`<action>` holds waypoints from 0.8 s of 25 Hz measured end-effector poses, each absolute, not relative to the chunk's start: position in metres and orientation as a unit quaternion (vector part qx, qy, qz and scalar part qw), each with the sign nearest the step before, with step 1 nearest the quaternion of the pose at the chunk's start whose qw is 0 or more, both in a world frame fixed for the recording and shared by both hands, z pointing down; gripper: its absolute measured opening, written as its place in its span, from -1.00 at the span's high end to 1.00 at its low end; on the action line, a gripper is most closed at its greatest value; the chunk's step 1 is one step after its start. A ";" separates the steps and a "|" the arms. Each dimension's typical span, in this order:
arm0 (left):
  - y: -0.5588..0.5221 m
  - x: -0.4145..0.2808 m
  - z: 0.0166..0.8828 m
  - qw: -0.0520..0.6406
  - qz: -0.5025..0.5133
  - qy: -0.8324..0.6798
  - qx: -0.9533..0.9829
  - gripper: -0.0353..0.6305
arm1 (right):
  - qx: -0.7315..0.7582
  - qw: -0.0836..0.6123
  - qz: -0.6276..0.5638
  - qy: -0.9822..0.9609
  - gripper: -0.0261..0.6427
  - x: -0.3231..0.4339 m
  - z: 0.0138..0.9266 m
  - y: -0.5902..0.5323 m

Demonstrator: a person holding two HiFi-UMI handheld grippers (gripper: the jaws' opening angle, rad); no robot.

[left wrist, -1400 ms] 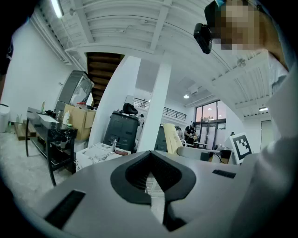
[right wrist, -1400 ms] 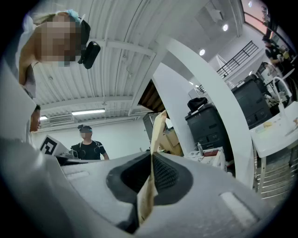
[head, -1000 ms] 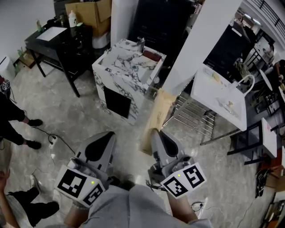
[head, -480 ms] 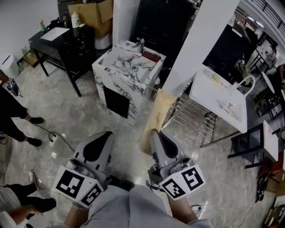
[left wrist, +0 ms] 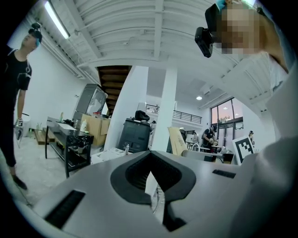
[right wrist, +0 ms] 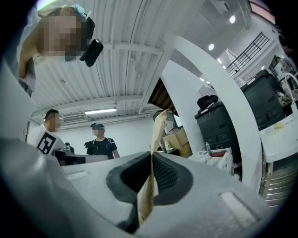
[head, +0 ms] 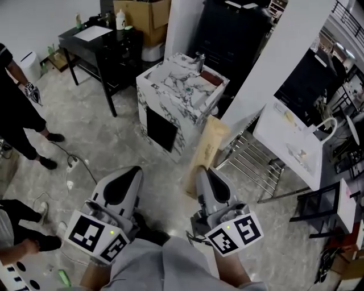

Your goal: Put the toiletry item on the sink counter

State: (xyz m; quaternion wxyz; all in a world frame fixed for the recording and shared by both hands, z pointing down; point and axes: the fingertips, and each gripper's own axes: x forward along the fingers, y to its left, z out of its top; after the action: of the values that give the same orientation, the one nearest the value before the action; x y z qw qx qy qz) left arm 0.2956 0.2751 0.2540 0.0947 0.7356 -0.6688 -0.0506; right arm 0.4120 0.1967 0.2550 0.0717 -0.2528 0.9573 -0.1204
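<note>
both grippers are held level and low in the head view, side by side above the person's grey-clad lap. the left gripper is clenched: its own view shows the jaws together, with only a thin slit of the room between them and nothing in it. the right gripper is clenched too and also empty; the pale strip in its slit is the cardboard sheet that leans on the floor further off.

the sink counter, a marble block with a tap at its far edge, stands at 12 o'clock from the grippers, well apart from them. a small greenish thing lies on its top, too small to name.

a white bottle stands on the black desk at 11 o'clock, just beside a cardboard box. i cannot tell whether it is the toiletry item.

a wire rack and a white table are at 2 o'clock. a person in black stands at 9 o'clock.
</note>
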 end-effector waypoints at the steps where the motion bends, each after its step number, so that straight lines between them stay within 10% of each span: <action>1: 0.278 0.291 0.255 0.095 -0.052 -0.675 0.730 0.88 | -0.247 0.070 -0.121 0.959 0.91 0.407 0.256 0.197; 20: 0.299 0.131 0.262 0.103 -0.060 -0.730 0.672 0.88 | -0.182 0.040 -0.089 0.979 0.91 0.237 0.254 0.195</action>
State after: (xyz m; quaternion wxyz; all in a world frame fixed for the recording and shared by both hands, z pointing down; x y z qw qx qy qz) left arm 0.1309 0.2989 0.2618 0.1028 0.6725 -0.7305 -0.0602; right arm 0.2372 0.1951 0.2537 0.0396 -0.1816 0.9786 -0.0887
